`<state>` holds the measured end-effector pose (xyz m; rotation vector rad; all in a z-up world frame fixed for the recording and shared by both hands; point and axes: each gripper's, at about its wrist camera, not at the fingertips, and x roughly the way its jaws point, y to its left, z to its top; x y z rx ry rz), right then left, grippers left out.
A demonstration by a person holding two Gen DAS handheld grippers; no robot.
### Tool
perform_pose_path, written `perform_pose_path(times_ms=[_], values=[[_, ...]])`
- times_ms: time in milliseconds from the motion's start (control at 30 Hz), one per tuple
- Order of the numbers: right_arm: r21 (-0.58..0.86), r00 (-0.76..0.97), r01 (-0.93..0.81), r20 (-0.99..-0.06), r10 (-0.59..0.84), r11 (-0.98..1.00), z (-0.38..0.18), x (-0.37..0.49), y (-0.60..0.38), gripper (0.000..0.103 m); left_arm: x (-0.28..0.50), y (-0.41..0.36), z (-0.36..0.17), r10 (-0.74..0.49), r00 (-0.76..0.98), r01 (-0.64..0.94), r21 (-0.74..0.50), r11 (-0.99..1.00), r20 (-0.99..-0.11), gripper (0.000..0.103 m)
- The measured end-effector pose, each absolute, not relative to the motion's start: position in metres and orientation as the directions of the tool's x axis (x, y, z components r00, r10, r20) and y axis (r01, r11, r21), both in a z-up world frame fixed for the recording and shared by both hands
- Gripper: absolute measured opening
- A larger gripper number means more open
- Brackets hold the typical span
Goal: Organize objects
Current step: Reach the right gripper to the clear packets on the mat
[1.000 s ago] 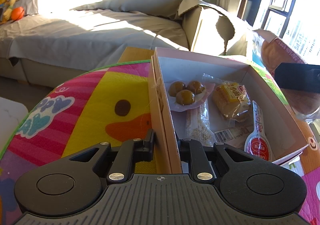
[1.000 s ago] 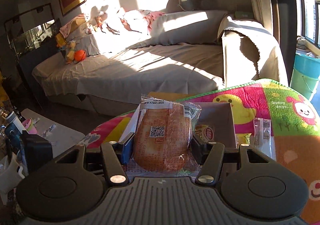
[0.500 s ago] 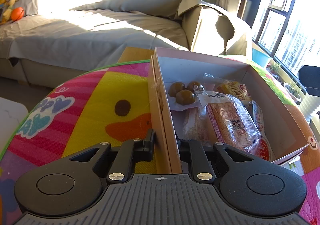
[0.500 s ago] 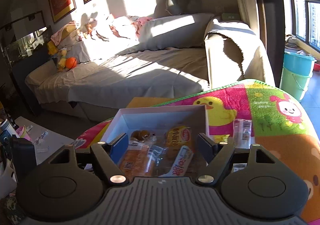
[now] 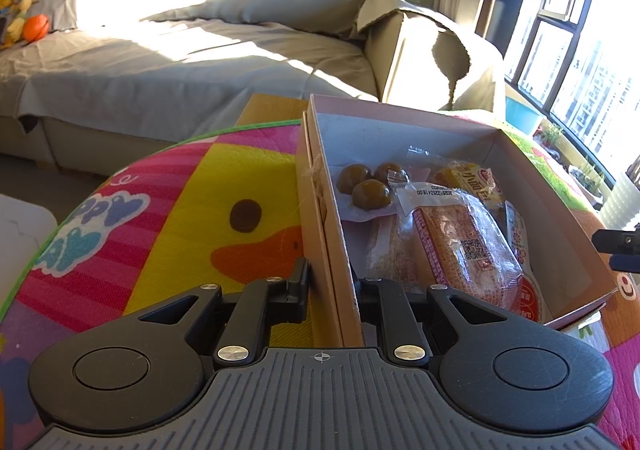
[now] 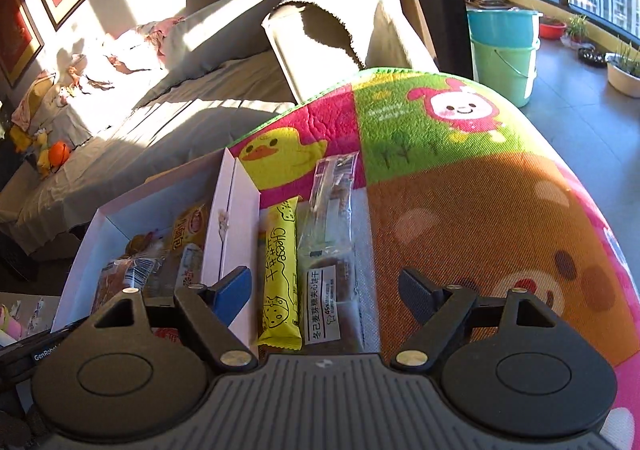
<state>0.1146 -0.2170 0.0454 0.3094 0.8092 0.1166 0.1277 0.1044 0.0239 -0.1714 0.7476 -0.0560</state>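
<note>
My left gripper (image 5: pixel 330 284) is shut on the near left wall of an open pink cardboard box (image 5: pixel 320 218). The box holds a wrapped bread loaf (image 5: pixel 464 250), a pack of brown balls (image 5: pixel 366 186) and several other snack packs. In the right wrist view the same box (image 6: pixel 230 218) lies at the left. My right gripper (image 6: pixel 324 290) is open and empty, above a yellow cheese snack bar (image 6: pixel 280 274) and a clear pack of brown biscuits (image 6: pixel 330 250) that lie on the mat beside the box.
A colourful cartoon play mat (image 6: pixel 460 190) covers the table. A grey sofa (image 5: pixel 180 66) stands behind it. Blue and green buckets (image 6: pixel 504 50) and plant pots stand by the window at the right. A low white table (image 5: pixel 20 226) is at the left.
My right gripper opened and let the bread loaf go into the box. It then swung right, over the snacks on the mat. My left gripper has not moved.
</note>
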Motion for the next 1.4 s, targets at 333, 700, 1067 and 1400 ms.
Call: perform_pose_path(times_ms=[333, 700, 1067, 1400], values=[[0.32, 0.688, -0.003, -0.687, 0.234, 0.948, 0.044, 0.152, -0.208, 0.056, 0.127, 0.104, 0.022, -0.105, 0.731, -0.011, -0.165, 0.986, -0.674, 0.017], [0.228, 0.665, 0.074, -0.737, 0.122, 0.971, 0.024, 0.27, -0.205, 0.055, 0.124, 0.104, 0.023, -0.093, 0.728, -0.008, -0.144, 0.99, -0.68, 0.017], [0.253, 0.586, -0.151, -0.756, 0.292, 0.956, 0.025, 0.208, -0.197, 0.036, 0.122, 0.102, 0.024, -0.089, 0.727, -0.007, -0.137, 0.991, -0.681, 0.017], [0.027, 0.55, -0.356, -0.802, 0.233, 0.934, 0.03, 0.091, -0.192, 0.036, 0.121, 0.102, 0.025, -0.091, 0.727, -0.008, -0.14, 0.99, -0.681, 0.017]])
